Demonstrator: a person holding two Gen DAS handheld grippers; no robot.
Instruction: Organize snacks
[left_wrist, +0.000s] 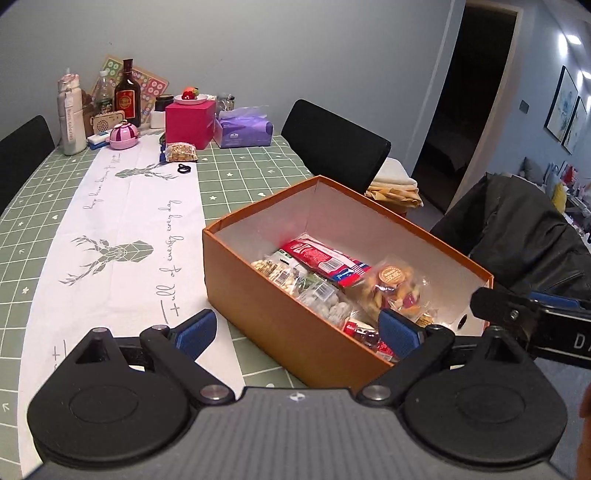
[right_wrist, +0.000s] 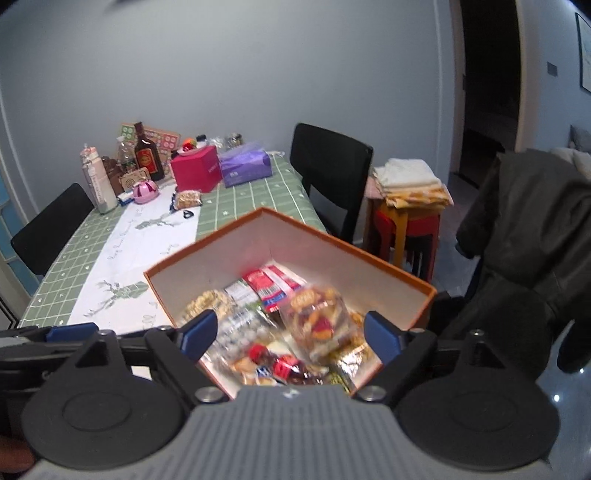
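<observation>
Left wrist view: the orange box (left_wrist: 295, 325) occupies the lower centre-right of the frame on the green checked tablecloth (left_wrist: 236, 184), its long axis running from lower left to upper right, open top upward. Inside lie several snack packets. The red packet (left_wrist: 325, 260) lies along a diagonal from upper left to lower right; the clear bag of mixed snacks (left_wrist: 397, 290) sits to its right. One further snack bag (left_wrist: 180, 152) rests apart, in the upper centre-left of the frame, at the far end of the white table runner (left_wrist: 122, 236).

The left gripper (left_wrist: 297, 332) spans the near wall of the box, its blue fingers spread wide, nothing between them. The right gripper (left_wrist: 517, 317) enters at the right edge.

Right wrist view: the right gripper (right_wrist: 290, 336) hangs over the box (right_wrist: 258, 229), jaws wide apart and empty; the mixed bag (right_wrist: 317, 321) appears blurred between the fingers, without visible contact.
</observation>
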